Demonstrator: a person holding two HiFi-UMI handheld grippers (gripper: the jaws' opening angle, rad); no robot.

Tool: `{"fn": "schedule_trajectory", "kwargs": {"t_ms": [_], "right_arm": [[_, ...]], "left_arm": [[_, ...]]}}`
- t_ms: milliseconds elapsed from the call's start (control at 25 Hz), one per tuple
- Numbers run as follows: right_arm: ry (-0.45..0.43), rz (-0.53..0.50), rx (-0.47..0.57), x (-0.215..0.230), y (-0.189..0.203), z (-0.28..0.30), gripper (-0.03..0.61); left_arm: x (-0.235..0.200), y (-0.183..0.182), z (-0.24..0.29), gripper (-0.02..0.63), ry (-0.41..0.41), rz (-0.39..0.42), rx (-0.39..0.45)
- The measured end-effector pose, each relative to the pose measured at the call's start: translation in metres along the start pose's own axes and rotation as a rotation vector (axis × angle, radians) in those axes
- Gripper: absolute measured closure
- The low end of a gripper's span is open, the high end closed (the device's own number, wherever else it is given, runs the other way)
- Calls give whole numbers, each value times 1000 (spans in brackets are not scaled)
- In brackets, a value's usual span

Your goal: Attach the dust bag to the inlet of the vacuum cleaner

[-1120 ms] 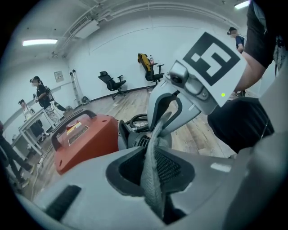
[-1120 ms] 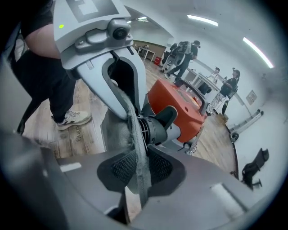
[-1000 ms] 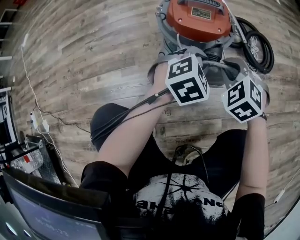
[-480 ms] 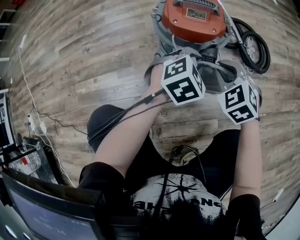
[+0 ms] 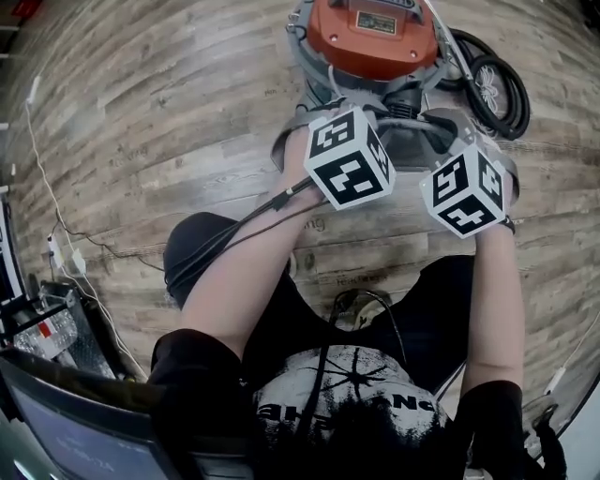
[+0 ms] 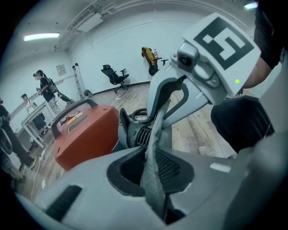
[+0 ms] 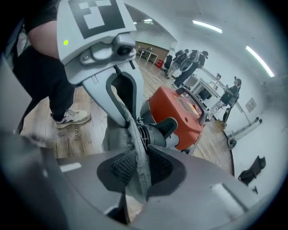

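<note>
The left gripper [image 6: 155, 186] and right gripper [image 7: 135, 179] each pinch the dust bag [image 6: 156, 134] shut near the vacuum cleaner [image 5: 373, 37] at upper centre; next, probably, stretch its mouth over the inlet [image 7: 155, 134].

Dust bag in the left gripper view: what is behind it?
Behind the grey dust bag stands the black ribbed inlet of the orange vacuum cleaner. The bag covers part of it.

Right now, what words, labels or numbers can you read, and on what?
No text reads clearly.
Plate on vacuum: too small.
Shirt print: letters partly hidden, blurred.
Floor lettering: blurred.
Left cube, right cube: square markers, no words.
</note>
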State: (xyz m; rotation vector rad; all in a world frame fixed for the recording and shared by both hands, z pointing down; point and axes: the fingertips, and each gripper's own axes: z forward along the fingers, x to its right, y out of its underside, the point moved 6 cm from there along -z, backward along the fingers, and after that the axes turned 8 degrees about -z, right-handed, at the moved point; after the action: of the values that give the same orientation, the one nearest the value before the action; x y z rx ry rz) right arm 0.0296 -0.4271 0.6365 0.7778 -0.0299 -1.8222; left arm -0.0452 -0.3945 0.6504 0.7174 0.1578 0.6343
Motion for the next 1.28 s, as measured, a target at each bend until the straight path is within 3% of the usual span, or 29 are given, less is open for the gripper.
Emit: {"fn": "schedule_trajectory", "kwargs": {"t_ms": [80, 280, 400, 480, 600, 880, 920, 1000, 1120, 1280], "right_arm": [[3, -30, -3, 1, -7, 0, 517], [15, 4, 18, -3, 4, 2, 509], [18, 20, 33, -6, 9, 0, 462], [6, 58, 59, -9, 14, -5, 374], [16, 114, 120, -9, 18, -20, 328], [77, 208, 295, -4, 5, -58, 336], [82, 219, 322, -4, 3, -62, 372], [97, 249, 374, -3, 2, -70, 473], [150, 298, 478, 1, -8, -74, 574], [149, 346, 647, 0, -33, -78, 574]], "left_arm": [[-3, 5, 1, 569, -9, -4, -14], [-1, 2, 3, 560, -15, 0, 18], [1, 2, 1, 547, -26, 27, 15], [5, 1, -2, 521, -30, 42, 25], [13, -10, -14, 374, -6, 17, 101], [21, -13, -37, 354, -58, 32, 152], [23, -13, -39, 356, -59, 26, 161], [27, -13, -45, 486, -55, 2, 197], [29, -10, -58, 609, -43, -69, 273], [23, 1, -71, 609, 30, -215, 365]]}}
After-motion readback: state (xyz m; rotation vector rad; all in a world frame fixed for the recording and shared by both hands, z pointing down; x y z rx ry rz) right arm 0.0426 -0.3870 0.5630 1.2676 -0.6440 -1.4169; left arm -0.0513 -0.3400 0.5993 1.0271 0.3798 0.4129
